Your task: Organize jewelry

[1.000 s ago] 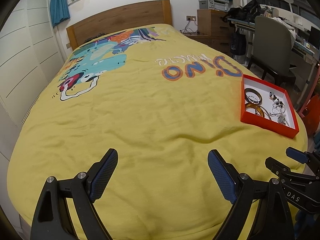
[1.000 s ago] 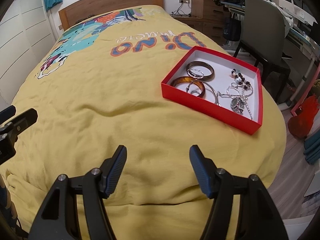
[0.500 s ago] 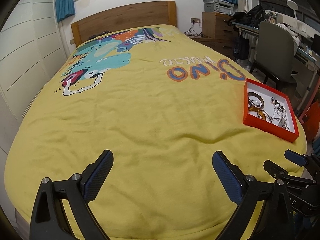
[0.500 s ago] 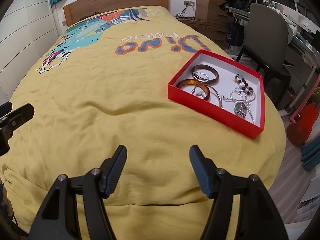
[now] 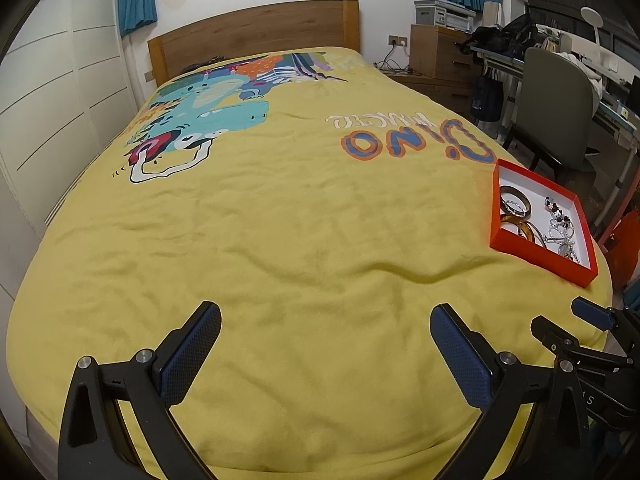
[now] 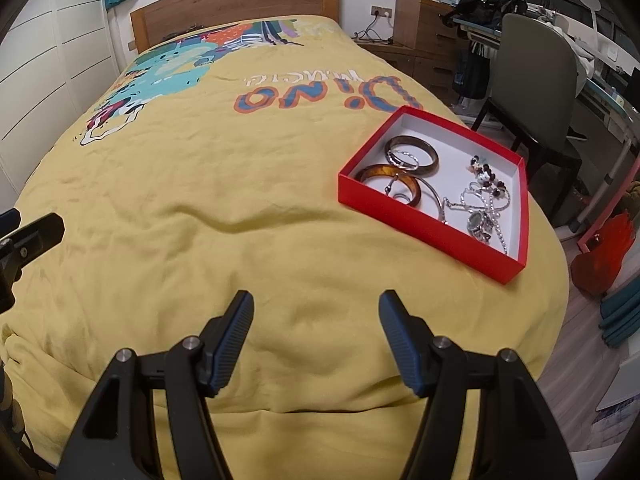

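Both tools hovering above the near end of the bed, nothing held. Left gripper (image 5: 325, 328) with jaws just spread to their widest, only rumpled yellow quilt (image 5: 304, 240) between the blue pads. Right gripper (image 6: 316, 312) part-open, likewise empty.

Shallow red cardboard box with a white lining (image 6: 424, 228) sitting near the quilt's right edge, toward the near right corner, well ahead of the right gripper. Inside: a dark brown bangle (image 6: 412, 156), an amber bangle (image 6: 388, 180), a silver wristwatch (image 6: 478, 222), a dark beaded strand (image 6: 486, 172) and thin silver chains, loosely tangled in the right half.

Likely trouble from here:
- Box pushed or tipped off the right edge, given the soft, sloping bedding underneath and the short margin to the drop.
- Several pieces lifted at once, chains being snagged with watch and beads.
- Thin chain slipping from wide pads, or quilt fabric pinched along with it.

Quilt creased, printed with a cartoon dinosaur and "Dino" lettering. Beyond: wooden headboard (image 5: 256, 32), white panelled wall at left, grey chair (image 6: 532, 80) and cluttered desk at right, teal curtains, bookshelf above.
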`<state>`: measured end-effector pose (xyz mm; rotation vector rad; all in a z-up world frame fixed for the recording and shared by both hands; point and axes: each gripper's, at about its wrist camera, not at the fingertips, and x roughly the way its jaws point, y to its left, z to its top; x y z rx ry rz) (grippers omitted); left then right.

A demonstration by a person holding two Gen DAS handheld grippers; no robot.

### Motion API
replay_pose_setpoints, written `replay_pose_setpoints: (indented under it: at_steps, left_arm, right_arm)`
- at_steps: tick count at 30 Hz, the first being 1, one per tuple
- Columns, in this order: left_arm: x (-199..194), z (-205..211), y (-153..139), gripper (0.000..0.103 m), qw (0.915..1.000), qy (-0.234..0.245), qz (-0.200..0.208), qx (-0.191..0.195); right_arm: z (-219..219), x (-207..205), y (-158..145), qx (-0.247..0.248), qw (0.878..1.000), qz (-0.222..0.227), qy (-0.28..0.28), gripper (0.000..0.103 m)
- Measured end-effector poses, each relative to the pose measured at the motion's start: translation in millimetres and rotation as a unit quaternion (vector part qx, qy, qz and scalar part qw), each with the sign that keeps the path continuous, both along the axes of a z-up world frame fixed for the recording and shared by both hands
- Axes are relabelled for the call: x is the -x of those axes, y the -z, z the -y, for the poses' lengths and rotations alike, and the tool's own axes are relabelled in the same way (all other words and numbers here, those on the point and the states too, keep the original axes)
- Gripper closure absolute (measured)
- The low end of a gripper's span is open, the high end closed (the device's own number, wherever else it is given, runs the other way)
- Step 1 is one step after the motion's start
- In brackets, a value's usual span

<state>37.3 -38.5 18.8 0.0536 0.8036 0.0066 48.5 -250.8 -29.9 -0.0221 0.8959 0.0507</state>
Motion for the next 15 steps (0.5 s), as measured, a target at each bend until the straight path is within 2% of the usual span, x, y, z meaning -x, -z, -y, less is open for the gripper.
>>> replay_pose_setpoints:
  at_steps: [15]
  left_arm:
    - [5.2, 0.2, 6.1, 0.0, 0.9999, 0.008, -0.01, -0.002]
  right_arm:
    - [1.1, 4.7, -4.1, -0.002, 1.0, 0.013, 0.005, 0.04]
